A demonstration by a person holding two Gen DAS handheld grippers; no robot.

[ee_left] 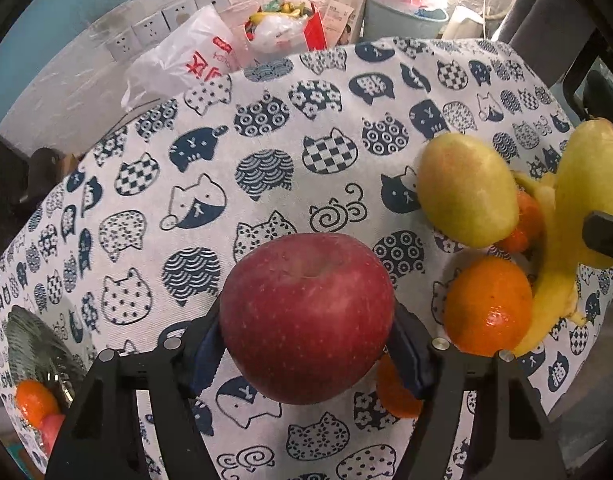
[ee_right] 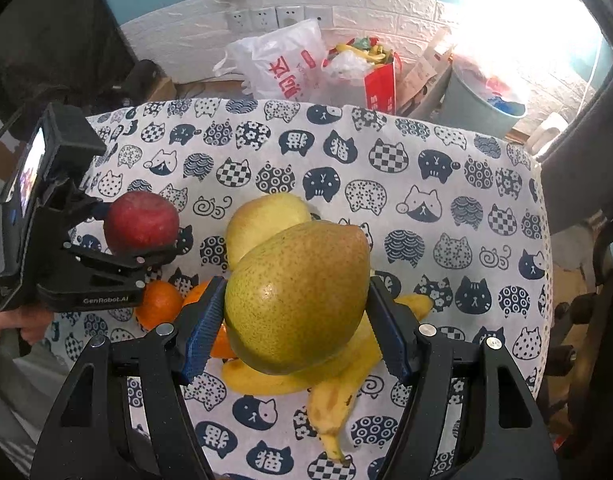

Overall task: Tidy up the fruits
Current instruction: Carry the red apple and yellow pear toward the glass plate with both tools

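Both grippers carry fruit above the cat-print tablecloth (ee_right: 446,184). The left gripper (ee_left: 306,344) pinches a round red apple (ee_left: 306,316) between its blue pads, toward the cloth's left edge. The right gripper (ee_right: 294,316) pinches a green-yellow speckled pear (ee_right: 298,296); its long axis runs from lower left to upper right across the jaws.

Destination: a glass bowl (ee_left: 34,344) at the cloth's near left corner, already containing an orange and a pink-red fruit. The bowl lies down and left of the apple, and the left gripper appears the nearer to it.

Remaining on the cloth: a second yellow-green pear (ee_right: 262,224), glossy oranges (ee_left: 488,304) and yellow bananas (ee_right: 338,392), clustered beneath the right gripper.
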